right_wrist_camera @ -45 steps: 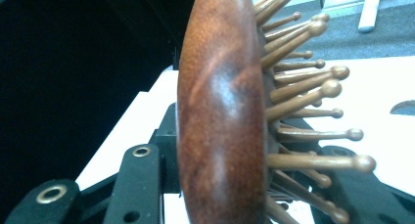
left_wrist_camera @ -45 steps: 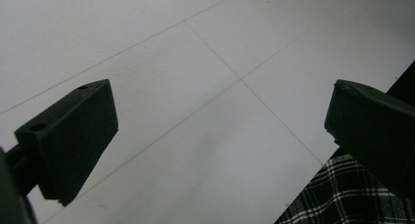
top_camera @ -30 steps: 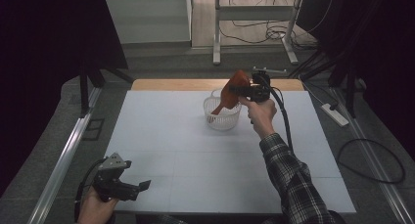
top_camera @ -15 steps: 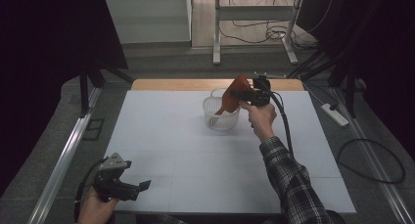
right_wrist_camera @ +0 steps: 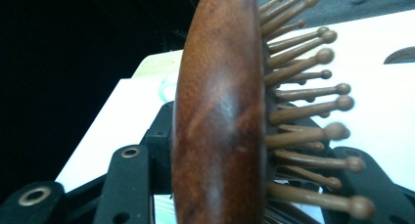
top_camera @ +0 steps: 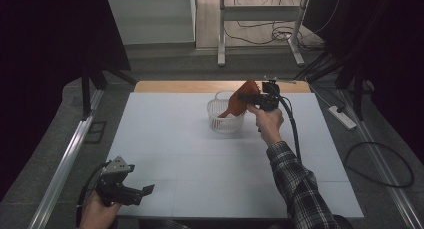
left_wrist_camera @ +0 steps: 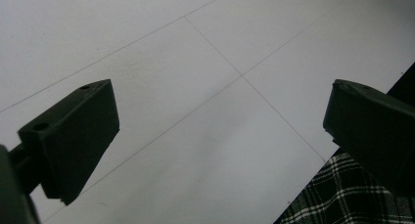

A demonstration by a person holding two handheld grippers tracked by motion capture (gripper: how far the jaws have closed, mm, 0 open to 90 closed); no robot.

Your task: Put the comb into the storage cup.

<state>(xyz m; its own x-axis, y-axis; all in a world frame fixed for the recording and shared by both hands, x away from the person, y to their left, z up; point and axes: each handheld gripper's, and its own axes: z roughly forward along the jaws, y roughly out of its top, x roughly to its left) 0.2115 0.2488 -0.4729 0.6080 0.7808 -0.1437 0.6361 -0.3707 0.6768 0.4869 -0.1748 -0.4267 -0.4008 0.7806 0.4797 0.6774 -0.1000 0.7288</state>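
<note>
From above we see our right gripper (top_camera: pixel 252 97) at the far side of the white table (top_camera: pixel 165 139). A brown wooden hairbrush (top_camera: pixel 240 104) sits between its jaws, and the jaws have just been opening a little. The brush leans down into a white basket (top_camera: pixel 220 120), with its handle end inside. Our left gripper (top_camera: pixel 135 189) is near the front edge of the table, well apart from the basket.

In the left gripper view, the jaws stand wide apart over the bare table (left_wrist_camera: pixel 205 87).

In the right gripper view, the brush (right_wrist_camera: pixel 220 116) stands on edge between the jaws, its round-tipped pins (right_wrist_camera: pixel 313 92) pointing to the right.
</note>
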